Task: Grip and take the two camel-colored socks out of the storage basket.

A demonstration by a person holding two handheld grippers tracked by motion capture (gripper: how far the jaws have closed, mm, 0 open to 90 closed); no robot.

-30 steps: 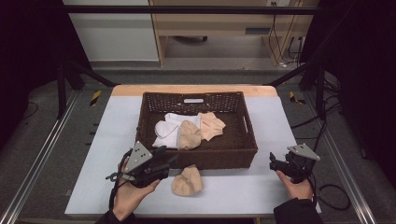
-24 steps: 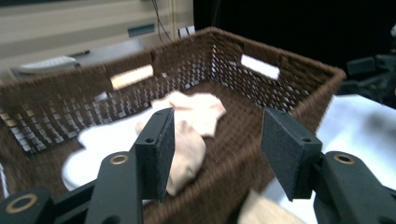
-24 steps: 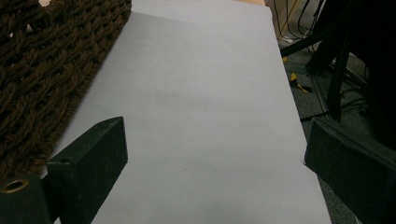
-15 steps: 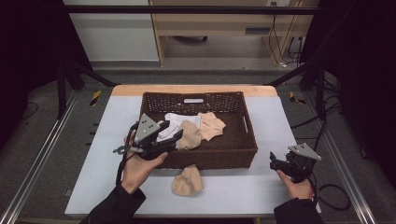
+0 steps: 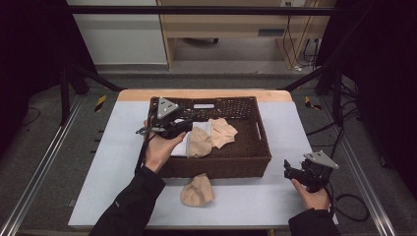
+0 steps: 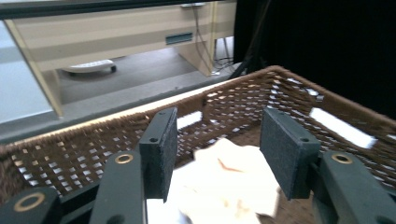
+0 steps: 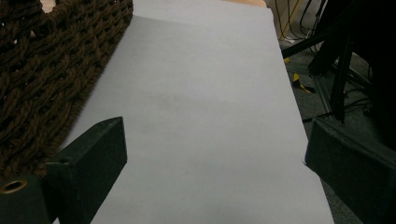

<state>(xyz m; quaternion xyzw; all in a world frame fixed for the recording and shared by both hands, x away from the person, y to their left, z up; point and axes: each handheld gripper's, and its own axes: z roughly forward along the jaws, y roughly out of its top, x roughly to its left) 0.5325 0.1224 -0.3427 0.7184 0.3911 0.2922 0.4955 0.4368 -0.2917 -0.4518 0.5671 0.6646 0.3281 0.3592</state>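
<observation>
The left gripper (image 5: 181, 123) is held over the left part of the brown wicker basket (image 5: 248, 164), its jaws spread with nothing between them; they have just been closing a little, yet the pads (image 6: 159, 149) press on no cloth. In the left gripper view the pale cloths (image 6: 229, 186) are seen straight ahead of and below the gap, on the basket floor, so a descent along the present line is judged to be what the coming move turns on.

In the high view a white cloth (image 5: 181, 146) lies just right of and near to the gripper, a beige bundle (image 5: 199, 142) touches its right edge, and a second beige piece (image 5: 222, 132) is spread farther right. No clear long axis can be made out in these crumpled heaps. The left hand is by far the nearer to them.

Another beige cloth (image 5: 197, 191) rests on the grey table (image 5: 113, 147) just near of the basket's near wall.

The right gripper (image 5: 295, 173) is held at the table's near right corner, well apart from the basket, jaws spread on nothing. The basket walls are the only obstruction.
</observation>
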